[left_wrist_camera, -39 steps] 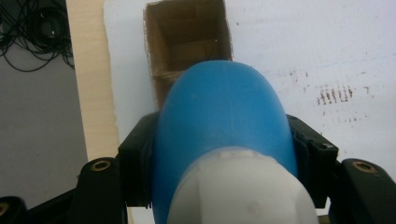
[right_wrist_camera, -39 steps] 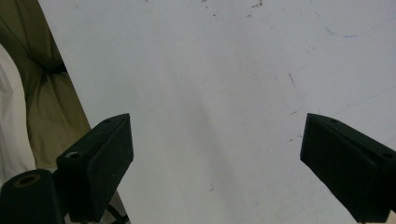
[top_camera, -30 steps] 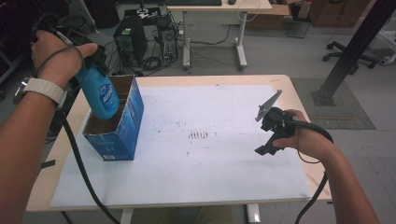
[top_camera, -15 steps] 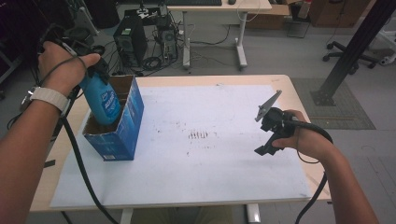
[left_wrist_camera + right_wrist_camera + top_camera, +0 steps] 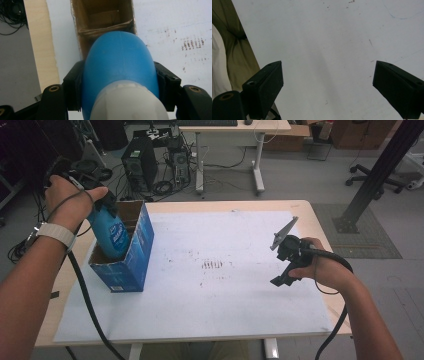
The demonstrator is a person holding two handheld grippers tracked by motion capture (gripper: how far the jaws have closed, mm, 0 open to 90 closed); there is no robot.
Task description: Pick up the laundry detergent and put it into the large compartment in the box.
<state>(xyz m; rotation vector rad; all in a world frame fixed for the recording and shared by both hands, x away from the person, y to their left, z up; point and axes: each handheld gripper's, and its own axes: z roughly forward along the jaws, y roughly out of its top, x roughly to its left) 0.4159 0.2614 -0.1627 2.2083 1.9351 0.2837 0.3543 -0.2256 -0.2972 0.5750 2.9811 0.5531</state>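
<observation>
A blue bottle (image 5: 111, 234) with a white neck hangs bottom-first in the mouth of an open blue cardboard box (image 5: 132, 265) at the table's left. My left gripper (image 5: 97, 202) is shut on the blue bottle (image 5: 120, 72), its jaws pressed against both sides near the neck, with the box's brown inside (image 5: 102, 15) right below. My right gripper (image 5: 282, 270) hovers over the white sheet at the table's right, held by a hand. Its jaws stand wide open over bare white sheet (image 5: 324, 50) with nothing between them.
A white sheet (image 5: 210, 295) with faint marks covers most of the wooden table (image 5: 320, 217). Beyond the far edge stand a computer tower (image 5: 137, 162), cables and another desk. A black post (image 5: 375, 175) rises at the right. The person's trouser leg (image 5: 234, 45) shows past the near edge.
The left gripper has lowered the blue bottle deeper into the box, moving slightly right. The right gripper has stayed put.
</observation>
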